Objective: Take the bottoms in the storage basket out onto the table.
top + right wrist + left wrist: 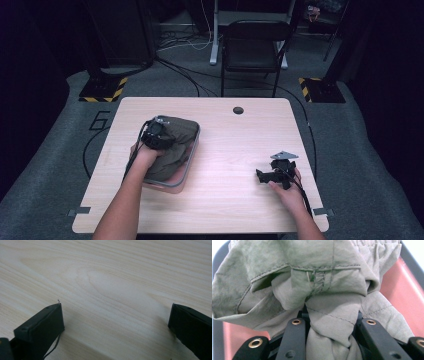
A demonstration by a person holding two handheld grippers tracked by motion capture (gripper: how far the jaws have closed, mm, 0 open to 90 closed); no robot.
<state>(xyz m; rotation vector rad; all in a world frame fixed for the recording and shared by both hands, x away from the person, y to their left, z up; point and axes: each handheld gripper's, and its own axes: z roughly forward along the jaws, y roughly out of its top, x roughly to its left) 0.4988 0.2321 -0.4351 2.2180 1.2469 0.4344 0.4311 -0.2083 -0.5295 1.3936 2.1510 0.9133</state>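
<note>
Our left gripper (329,340) is clenched on a fold of the olive cloth (312,285), which lies bunched in the grey tray (185,172) at the worktop's (230,150) left. Our right gripper (116,322) rests released, jaws wide, on bare wood at the right.

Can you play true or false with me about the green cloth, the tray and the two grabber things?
1. The left gripper pinches the green cloth. True.
2. The cloth lies flat on the bare table. False: it sits bunched in a grey-rimmed tray with a pink inside.
3. The right gripper holds a toy. False: its jaws stand apart over bare wood, with nothing between them.
4. A dark chair stands beyond the table. True.
5. Both grippers are on the cloth. False: the right one is off at the table's right side.
</note>
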